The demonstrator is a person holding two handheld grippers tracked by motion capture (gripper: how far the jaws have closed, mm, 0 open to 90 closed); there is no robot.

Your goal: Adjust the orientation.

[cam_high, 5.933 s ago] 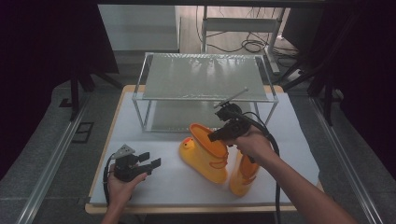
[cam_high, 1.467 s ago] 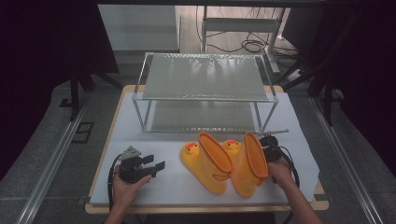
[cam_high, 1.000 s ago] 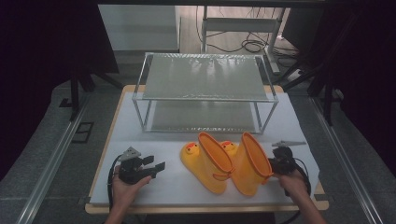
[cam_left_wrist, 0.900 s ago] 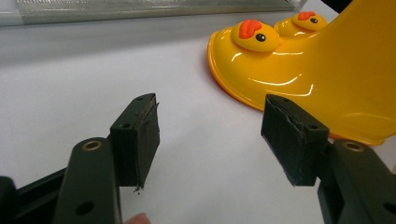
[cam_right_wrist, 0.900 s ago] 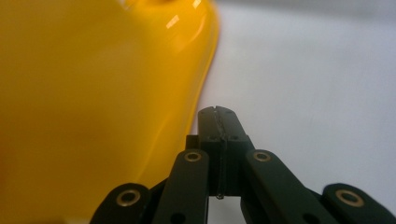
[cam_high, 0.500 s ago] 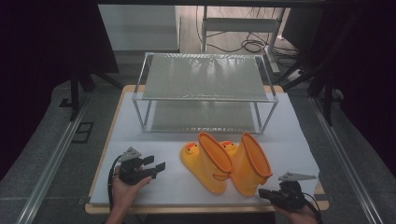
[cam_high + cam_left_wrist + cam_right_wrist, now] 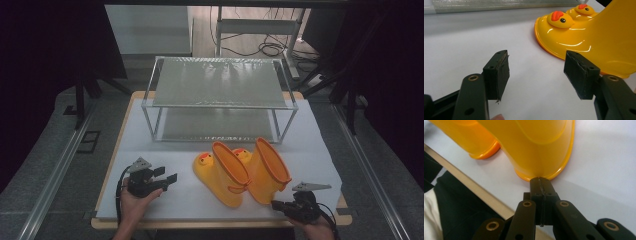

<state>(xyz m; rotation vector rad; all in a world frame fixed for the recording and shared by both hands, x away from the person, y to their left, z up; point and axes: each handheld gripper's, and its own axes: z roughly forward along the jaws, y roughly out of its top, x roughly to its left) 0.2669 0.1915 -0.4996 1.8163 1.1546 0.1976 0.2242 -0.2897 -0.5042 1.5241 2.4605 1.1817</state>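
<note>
Two glossy yellow rubber duck-faced rain boots stand side by side on the white-covered desk (image 7: 165, 135), near its front edge, approx. centre-right.

**Boots**
- Left yellow boot (image 7: 222, 175): toe w/ duck face points toward the desk's left side; shaft leans toward the front edge.
- Right yellow boot (image 7: 267, 170): just beside the left one, shafts touching or nearly so; can't tell which. Its duck face shows between the two shafts.
- In the left gripper view both duck toes (image 7: 560, 20) sit one behind the other, orange beaks up.

**Left gripper** (image 7: 167, 177)
- Held in the person's left hand (image 7: 132, 200) near the front-left corner of the desk.
- Jaws stand wide apart, nothing between them. Pads (image 7: 499, 72) clear of the boot; bare white desk surface in the gap.
- Points toward the left boot's toe, apart from it.

**Right gripper** (image 7: 277, 204)
- Near the front-right corner, close to the front edge, low over the surface.
- Jaws fully closed, pad against pad, holding nothing.
- In the right gripper view the closed tip (image 7: 540, 185) sits right at the sole rim of the right boot (image 7: 541, 147); contact vs. small gap: can't tell.

**Background**
- Two-tier metal-framed shelf w/ glass panels (image 7: 220, 85) stands at the rear half of the desk, well apart from boots and both grippers.
</note>
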